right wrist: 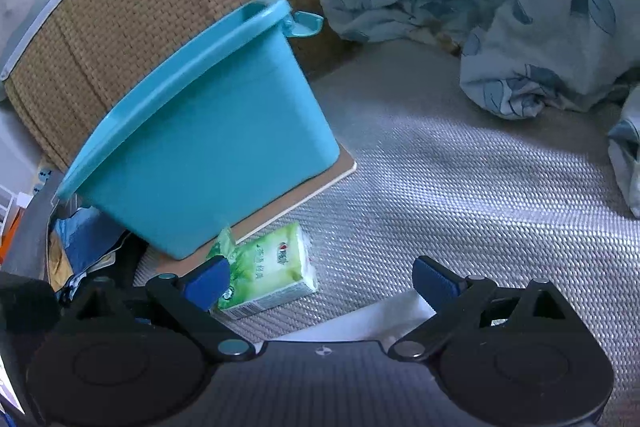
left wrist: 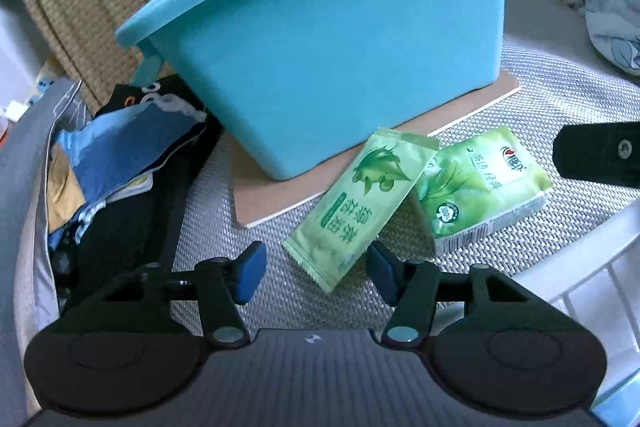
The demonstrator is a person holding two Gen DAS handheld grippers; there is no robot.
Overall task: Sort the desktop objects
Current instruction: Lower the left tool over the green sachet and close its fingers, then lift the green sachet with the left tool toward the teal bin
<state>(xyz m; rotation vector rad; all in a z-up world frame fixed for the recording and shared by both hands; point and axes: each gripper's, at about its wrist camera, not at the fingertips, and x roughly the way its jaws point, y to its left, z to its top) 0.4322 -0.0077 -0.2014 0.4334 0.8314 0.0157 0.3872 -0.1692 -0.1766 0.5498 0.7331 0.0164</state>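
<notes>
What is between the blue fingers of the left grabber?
The bottom end of the green sachet lies between the left gripper's fingers, on the woven mat. The left wrist view shows it.

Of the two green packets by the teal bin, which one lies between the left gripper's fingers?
The flat green sachet, propped on the boxy tissue pack; its lower end sits between the left gripper's fingers. The tissue pack lies off to the right.

A green tea sachet (left wrist: 356, 203) leans on a green tissue pack (left wrist: 482, 183) beside the teal bin (left wrist: 340, 59).
</notes>
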